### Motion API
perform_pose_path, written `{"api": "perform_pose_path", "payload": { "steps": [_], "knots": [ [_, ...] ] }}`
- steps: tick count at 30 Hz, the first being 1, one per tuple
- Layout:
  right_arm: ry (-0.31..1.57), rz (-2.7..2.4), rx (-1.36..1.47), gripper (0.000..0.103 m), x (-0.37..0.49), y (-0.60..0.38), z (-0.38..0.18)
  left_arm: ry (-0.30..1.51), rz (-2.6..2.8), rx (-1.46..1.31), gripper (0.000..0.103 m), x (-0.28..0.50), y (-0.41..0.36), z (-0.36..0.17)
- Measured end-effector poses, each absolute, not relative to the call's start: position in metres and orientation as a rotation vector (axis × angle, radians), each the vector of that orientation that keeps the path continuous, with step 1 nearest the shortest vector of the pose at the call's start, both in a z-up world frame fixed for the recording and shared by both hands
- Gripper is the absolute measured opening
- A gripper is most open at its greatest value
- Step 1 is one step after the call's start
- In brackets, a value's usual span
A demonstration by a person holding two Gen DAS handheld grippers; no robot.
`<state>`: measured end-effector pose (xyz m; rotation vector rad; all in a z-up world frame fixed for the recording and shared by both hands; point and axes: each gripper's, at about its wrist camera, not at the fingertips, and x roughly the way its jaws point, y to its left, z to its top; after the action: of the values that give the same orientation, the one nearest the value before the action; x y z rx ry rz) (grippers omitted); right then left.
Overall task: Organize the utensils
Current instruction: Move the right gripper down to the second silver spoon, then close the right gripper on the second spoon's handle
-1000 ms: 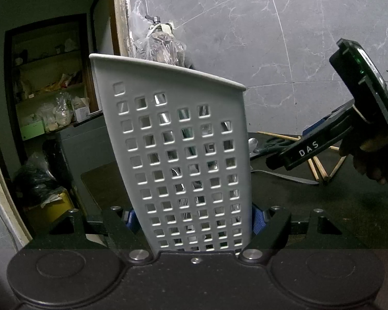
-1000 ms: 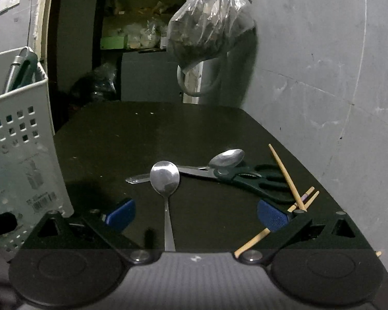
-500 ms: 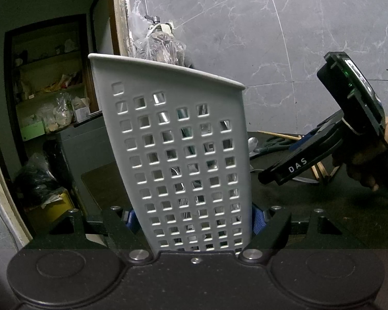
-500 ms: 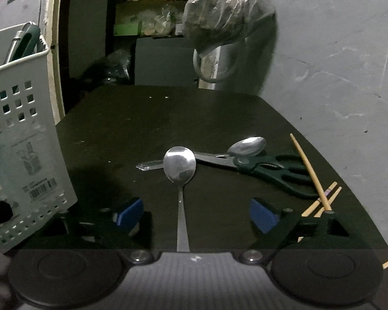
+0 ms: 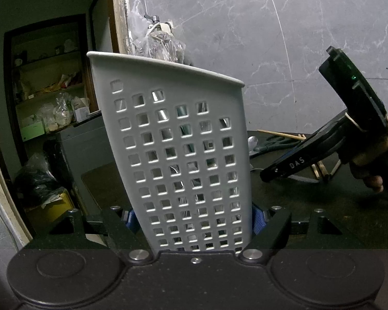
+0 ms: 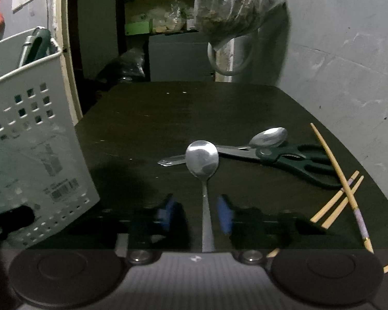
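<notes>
We had the left gripper [image 5: 192,218] clamped on the white perforated utensil basket [image 5: 178,155] at the dark table's [image 6: 168,118] left edge. Our right gripper [image 6: 198,210] had just been narrowing around a spoon's [image 6: 202,161] handle, pads not yet touching. Scissors [image 6: 284,157] and chopsticks [image 6: 336,201] crowded the right edge.

The right gripper [image 6: 198,210] has just been closing; its blue pads [image 6: 223,214] flank the handle of a spoon [image 6: 203,166] lying on the dark table [image 6: 194,108], with a gap visible on each side. Beyond the spoon lie green-handled scissors [image 6: 292,159], a second spoon [image 6: 270,137] and wooden chopsticks [image 6: 336,178]. A white perforated basket [image 6: 33,149] stands at left.
</notes>
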<state>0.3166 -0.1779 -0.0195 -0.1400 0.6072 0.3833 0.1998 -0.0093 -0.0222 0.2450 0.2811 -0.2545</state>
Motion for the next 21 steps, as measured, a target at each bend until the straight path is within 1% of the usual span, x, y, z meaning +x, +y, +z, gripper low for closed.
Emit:
{"api": "perform_pose_path", "payload": {
  "steps": [2, 4, 7, 16, 21],
  "knots": [
    [0.61, 0.392, -0.143, 0.016, 0.313, -0.177, -0.019, 0.281, -0.254, 0.246, 0.079, 0.2, -0.01, -0.022],
    [0.618, 0.4, -0.135, 0.012, 0.31, -0.178, -0.019, 0.281, -0.254, 0.245, 0.079, 0.2, -0.009, -0.022],
    [0.636, 0.406, -0.103, 0.009, 0.303, -0.184, -0.018, 0.281, -0.254, 0.246, 0.079, 0.2, -0.009, -0.022],
    [0.693, 0.52, -0.065, 0.008, 0.254, -0.198, -0.017, 0.283, -0.256, 0.245, 0.079, 0.201, -0.009, -0.023],
    [0.759, 0.622, -0.014, 0.012, 0.233, -0.204, -0.015, 0.283, -0.256, 0.244, 0.079, 0.2, -0.01, -0.023]
  ]
}}
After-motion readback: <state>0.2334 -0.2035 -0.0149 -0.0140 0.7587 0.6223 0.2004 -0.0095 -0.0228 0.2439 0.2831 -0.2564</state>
